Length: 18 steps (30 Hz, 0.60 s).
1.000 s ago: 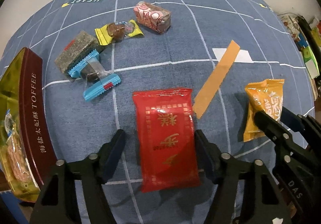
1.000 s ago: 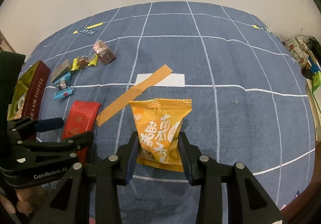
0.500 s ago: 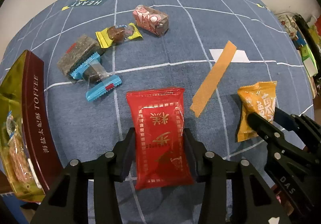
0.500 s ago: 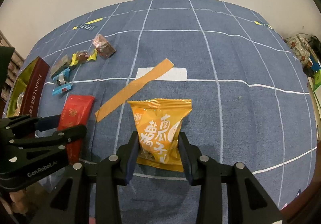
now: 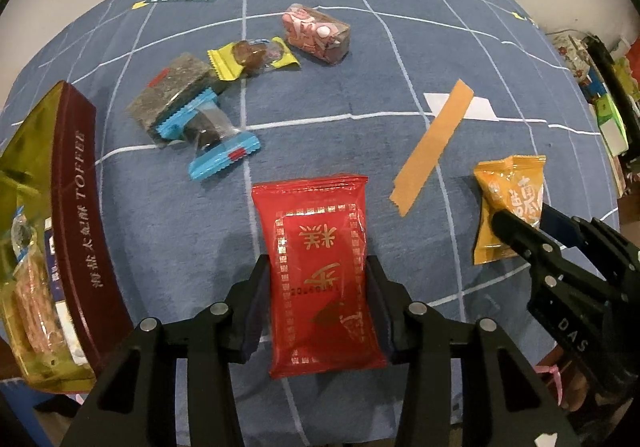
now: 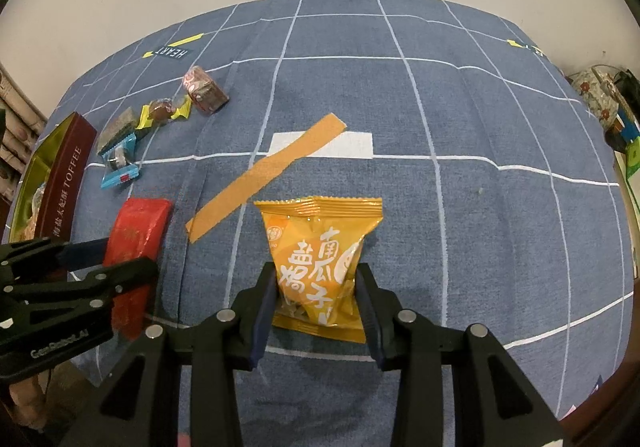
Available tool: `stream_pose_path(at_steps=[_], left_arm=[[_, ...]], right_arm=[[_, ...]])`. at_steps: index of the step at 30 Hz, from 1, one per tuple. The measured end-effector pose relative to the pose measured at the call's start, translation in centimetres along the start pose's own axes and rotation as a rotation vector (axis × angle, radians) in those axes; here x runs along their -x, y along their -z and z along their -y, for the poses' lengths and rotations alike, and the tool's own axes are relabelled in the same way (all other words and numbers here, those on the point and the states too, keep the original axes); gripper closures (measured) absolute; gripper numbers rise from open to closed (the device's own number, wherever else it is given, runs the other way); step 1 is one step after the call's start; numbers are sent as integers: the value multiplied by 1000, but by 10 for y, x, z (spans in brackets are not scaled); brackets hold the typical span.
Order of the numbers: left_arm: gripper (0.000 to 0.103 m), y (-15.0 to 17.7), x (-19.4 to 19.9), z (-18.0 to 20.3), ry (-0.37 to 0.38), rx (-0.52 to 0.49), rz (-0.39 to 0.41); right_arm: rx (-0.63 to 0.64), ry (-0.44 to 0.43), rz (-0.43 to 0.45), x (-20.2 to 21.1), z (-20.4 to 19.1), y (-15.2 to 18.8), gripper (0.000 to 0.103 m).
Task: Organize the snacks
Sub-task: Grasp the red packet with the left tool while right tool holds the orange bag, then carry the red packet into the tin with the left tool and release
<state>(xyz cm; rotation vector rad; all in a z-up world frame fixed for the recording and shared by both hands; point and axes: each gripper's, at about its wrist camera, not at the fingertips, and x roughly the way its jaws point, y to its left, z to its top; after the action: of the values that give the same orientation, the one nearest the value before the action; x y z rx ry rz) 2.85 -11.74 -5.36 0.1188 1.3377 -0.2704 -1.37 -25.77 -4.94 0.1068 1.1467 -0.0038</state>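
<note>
While both grippers pointed down at the blue cloth (image 6: 480, 119), your left gripper (image 5: 318, 289) pinched the red packet (image 5: 316, 243) between its pads; your right gripper (image 6: 316, 291), just beside it, squeezed the orange packet (image 6: 320, 247).

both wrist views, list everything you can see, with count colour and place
red packet: 1, red, between left gripper's fingers
orange packet: 1, orange, between right gripper's fingers
small sweets: 4, blue, yellow, pink, grey-green, far left on the cloth
toffee box: 1, maroon and gold, left edge
tape strip: 1, tan, centre, crossing a white patch
cloth: 1, blue with white grid
left gripper: 1, black, shut on red packet
right gripper: 1, black, shut on orange packet
</note>
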Motion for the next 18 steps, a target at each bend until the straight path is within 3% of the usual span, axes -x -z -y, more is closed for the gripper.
stream_pose_path(at_steps=[18], left_arm=[[62, 2, 50, -37, 19, 45, 58]], right_arm=[[5, 5, -4, -2, 0, 1, 63]])
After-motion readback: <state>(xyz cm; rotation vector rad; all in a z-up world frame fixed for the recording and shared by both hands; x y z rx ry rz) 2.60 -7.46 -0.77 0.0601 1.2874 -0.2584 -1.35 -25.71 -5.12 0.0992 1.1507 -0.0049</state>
